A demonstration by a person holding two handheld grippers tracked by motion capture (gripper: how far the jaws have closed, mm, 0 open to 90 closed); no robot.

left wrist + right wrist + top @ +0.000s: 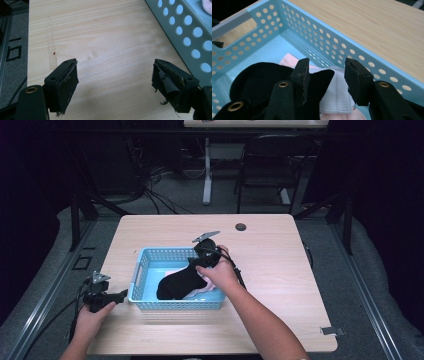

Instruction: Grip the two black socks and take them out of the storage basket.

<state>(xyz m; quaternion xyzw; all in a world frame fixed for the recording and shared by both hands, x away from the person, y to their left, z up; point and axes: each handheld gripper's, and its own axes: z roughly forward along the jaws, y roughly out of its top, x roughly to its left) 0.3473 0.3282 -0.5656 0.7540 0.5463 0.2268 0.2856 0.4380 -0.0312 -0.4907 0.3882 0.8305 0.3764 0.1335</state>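
High view. Dark room, grey floor, a black folding chair (272, 167) behind. Surface (270, 270): pale wood-grain laminate, rounded corners, a round cable hole (241, 227) near the far edge; its right half lies bare. Basket (145, 270): light blue plastic, rectangular, perforated walls, slot handle at its left end, left of the surface's centre. Inside it: black sock (177, 282), soft knit, lying across pale pink cloth (210, 290). Right gripper (205, 256) is at the basket's far right corner, above the sock's end. Left gripper (112, 297) rests just left of the basket, by the near left edge.

Left gripper view. Jaws wide apart, frayed black pads, nothing but bare wood between them; basket wall (185, 32) runs along the right.

Right gripper view. Jaws partly open, nothing pressed; between them a ribbed white sock (335, 92) beside the black sock's (262, 77) edge, close under the basket's perforated wall (332, 47).
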